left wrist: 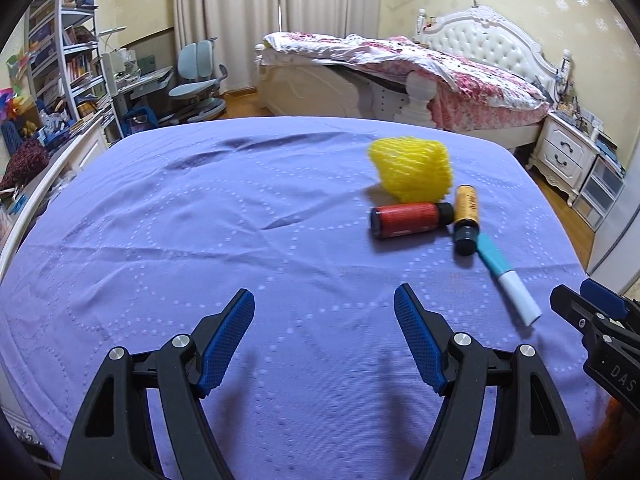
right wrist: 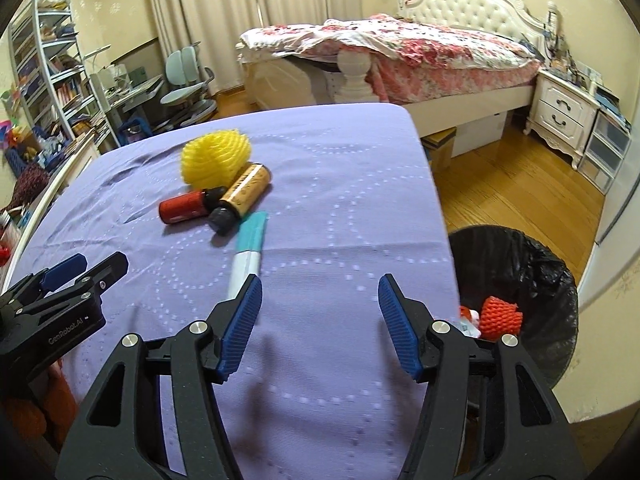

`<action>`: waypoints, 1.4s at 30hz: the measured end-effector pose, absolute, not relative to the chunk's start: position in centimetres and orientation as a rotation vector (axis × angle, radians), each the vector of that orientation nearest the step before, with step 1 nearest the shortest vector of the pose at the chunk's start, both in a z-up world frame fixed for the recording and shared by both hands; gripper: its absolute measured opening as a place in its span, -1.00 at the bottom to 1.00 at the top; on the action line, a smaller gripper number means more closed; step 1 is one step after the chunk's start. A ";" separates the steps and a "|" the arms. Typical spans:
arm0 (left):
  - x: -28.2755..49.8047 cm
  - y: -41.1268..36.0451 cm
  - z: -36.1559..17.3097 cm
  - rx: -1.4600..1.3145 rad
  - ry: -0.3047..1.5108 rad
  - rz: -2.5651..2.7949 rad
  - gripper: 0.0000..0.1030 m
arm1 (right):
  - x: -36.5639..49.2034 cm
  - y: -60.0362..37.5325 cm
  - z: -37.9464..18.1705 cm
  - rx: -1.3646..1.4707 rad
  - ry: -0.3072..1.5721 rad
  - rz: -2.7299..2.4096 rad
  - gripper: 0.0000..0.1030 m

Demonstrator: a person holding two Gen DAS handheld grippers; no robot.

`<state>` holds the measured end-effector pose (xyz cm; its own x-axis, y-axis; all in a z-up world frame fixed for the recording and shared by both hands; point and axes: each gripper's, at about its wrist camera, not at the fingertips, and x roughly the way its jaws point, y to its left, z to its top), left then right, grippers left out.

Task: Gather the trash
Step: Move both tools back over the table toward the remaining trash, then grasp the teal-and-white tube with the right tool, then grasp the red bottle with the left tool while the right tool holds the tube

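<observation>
On the purple cloth lie a yellow foam net (left wrist: pixel 412 170) (right wrist: pixel 216 156), a red bottle (left wrist: pixel 408 220) (right wrist: pixel 182 207), a gold bottle (left wrist: pixel 466 216) (right wrist: pixel 242 196) and a teal-and-white tube (left wrist: pixel 508 280) (right wrist: pixel 248 252), close together. My left gripper (left wrist: pixel 324 308) is open and empty, above the cloth, left of and nearer than the items. My right gripper (right wrist: pixel 320 292) is open and empty, just right of the tube's white end. It also shows in the left wrist view (left wrist: pixel 580 304). The left gripper shows at the left of the right wrist view (right wrist: pixel 84 268).
A bin with a black bag (right wrist: pixel 536 272) stands on the floor to the right of the table edge, holding a red foam net (right wrist: pixel 500 316) and other bits. A bed (right wrist: pixel 400 52), nightstand (right wrist: pixel 564 116), desk chair (left wrist: pixel 200 80) and shelves (left wrist: pixel 68 52) stand beyond.
</observation>
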<state>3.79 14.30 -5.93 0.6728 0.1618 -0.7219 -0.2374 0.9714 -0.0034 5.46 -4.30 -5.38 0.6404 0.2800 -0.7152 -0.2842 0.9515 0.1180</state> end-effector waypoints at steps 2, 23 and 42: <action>3.7 14.8 -6.1 -0.104 0.804 0.235 0.41 | 5.6 -3.2 -5.4 -0.019 0.817 0.340 0.15; 5.5 15.3 -6.6 -0.098 0.826 0.188 0.45 | 7.2 1.6 -6.7 -0.100 0.872 0.377 -0.66; 9.7 12.6 -6.7 -0.013 0.828 0.121 0.47 | 10.9 -0.8 -6.7 -0.034 0.878 0.334 -0.67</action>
<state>9.68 12.60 -6.65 0.6698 0.1019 -0.7355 -0.1122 0.9931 0.0354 10.95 -0.76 -6.73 0.5903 0.2732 -0.7596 -0.3012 0.9476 0.1068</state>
